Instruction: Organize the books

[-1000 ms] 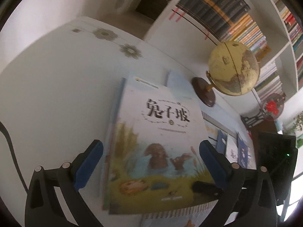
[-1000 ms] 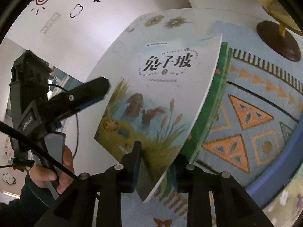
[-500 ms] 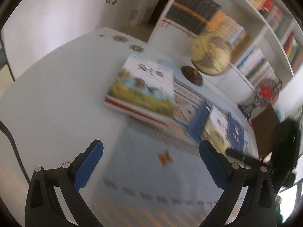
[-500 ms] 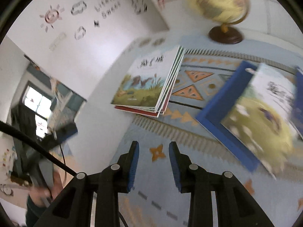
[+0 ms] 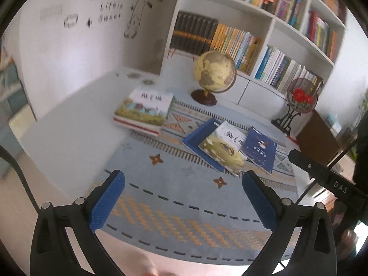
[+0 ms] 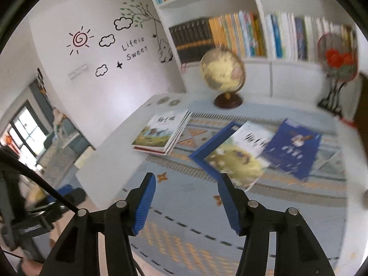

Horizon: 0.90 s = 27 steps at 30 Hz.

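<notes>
White shelving packed with books fills the back wall [image 5: 264, 34], and before it a pale table [image 5: 76, 119] carries a patterned blue mat [image 5: 174, 184]. One globe [image 5: 215, 72] stands at the mat's far edge. Just in front of the globe and to its left lies one stack of books [image 5: 143, 112], a meadow cover on top; how many books it holds cannot be counted, as only blurred edges show. Nearer than the globe and to its right lie three loose books, overlapping: a blue-edged book [image 5: 197, 135], a second meadow-cover book [image 5: 224, 148] on it, and a dark blue book [image 5: 261, 149] beside that. One round red-flowered ornament on a black stand [image 5: 301, 96] sits right of the globe. The right wrist view is smeared, so titles are unreadable. The left gripper [image 5: 184, 197] stands released and wide, nothing between its pads. The right gripper [image 6: 186, 202] has just been opening and is empty too. A second ago it clenched the meadow-cover book above the stack; now that book lies flat on top, and both grippers have drawn back and risen, well apart from the stack.
</notes>
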### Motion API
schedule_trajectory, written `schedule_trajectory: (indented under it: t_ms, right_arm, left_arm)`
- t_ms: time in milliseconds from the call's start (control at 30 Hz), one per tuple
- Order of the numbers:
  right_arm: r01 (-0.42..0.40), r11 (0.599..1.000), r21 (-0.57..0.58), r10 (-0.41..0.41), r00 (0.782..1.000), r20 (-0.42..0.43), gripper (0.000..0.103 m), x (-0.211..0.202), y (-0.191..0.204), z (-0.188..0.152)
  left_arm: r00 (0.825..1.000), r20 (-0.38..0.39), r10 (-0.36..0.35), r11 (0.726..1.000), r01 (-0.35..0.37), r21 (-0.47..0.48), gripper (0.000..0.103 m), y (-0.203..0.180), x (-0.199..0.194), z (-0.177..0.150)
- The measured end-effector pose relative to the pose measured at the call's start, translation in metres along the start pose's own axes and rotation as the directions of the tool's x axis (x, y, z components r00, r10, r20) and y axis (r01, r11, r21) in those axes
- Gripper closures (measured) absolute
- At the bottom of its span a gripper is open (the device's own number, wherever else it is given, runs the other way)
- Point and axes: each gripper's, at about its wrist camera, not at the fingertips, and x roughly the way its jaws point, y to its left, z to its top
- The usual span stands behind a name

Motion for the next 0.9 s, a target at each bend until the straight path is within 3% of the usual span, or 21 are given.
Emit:
schedule_trajectory:
  t_ms: [133, 233, 300, 400, 500, 600, 667, 767, 900]
  right_arm:
    - [0.055, 0.998, -0.026, -0.055, 0.998, 0.025, 0.042, -0.016, -0.004, -0.011]
    - [0.169, 0.981, -0.094, -0.166, 0.985, 0.038, 0.041, -0.017, -0.003, -0.019]
    - [0.266, 0.953, -0.142, -0.261, 0.964, 0.056, 0.028, -0.012, -0.003, -0.02]
    - [0.38, 0.906, -0.188, -0.37, 0.925, 0.085, 0.024, -0.004, -0.007, -0.018]
    - [0.413, 0.897, -0.156, -0.408, 0.911, 0.064, 0.024, 0.007, -0.021, -0.011]
    - [0.426, 0.9, -0.09, -0.427, 0.904, 0.002, 0.024, 0.021, -0.046, -0.001]
    - [0.436, 0.9, -0.03, -0.437, 0.899, -0.043, 0.024, 0.03, -0.065, 0.008]
    - [0.399, 0.912, 0.095, -0.389, 0.915, -0.107, 0.024, 0.046, -0.095, 0.017]
    - [0.348, 0.867, 0.355, -0.29, 0.934, -0.207, 0.024, 0.077, -0.148, 0.013]
  left_arm:
    - [0.998, 0.059, 0.032, 0.999, -0.034, 0.029, 0.001, -0.012, -0.011, 0.002]
    - [0.995, 0.094, 0.043, 0.998, -0.048, 0.046, 0.001, -0.018, -0.014, 0.003]
    - [0.99, 0.12, 0.076, 0.993, -0.086, 0.077, 0.001, -0.021, -0.013, 0.004]
    - [0.985, 0.133, 0.106, 0.981, -0.125, 0.151, 0.001, -0.027, -0.001, 0.009]
    - [1.0, 0.028, -0.002, 0.984, -0.003, 0.177, 0.001, -0.024, 0.028, 0.021]
    - [0.992, -0.07, -0.105, 0.98, 0.116, 0.16, 0.001, -0.017, 0.07, 0.034]
    - [0.985, -0.122, -0.122, 0.976, 0.141, 0.164, 0.001, -0.014, 0.095, 0.04]
    - [0.968, -0.186, -0.171, 0.957, 0.208, 0.201, 0.001, -0.013, 0.136, 0.055]
    - [0.946, -0.258, -0.197, 0.93, 0.264, 0.255, 0.001, -0.025, 0.192, 0.068]
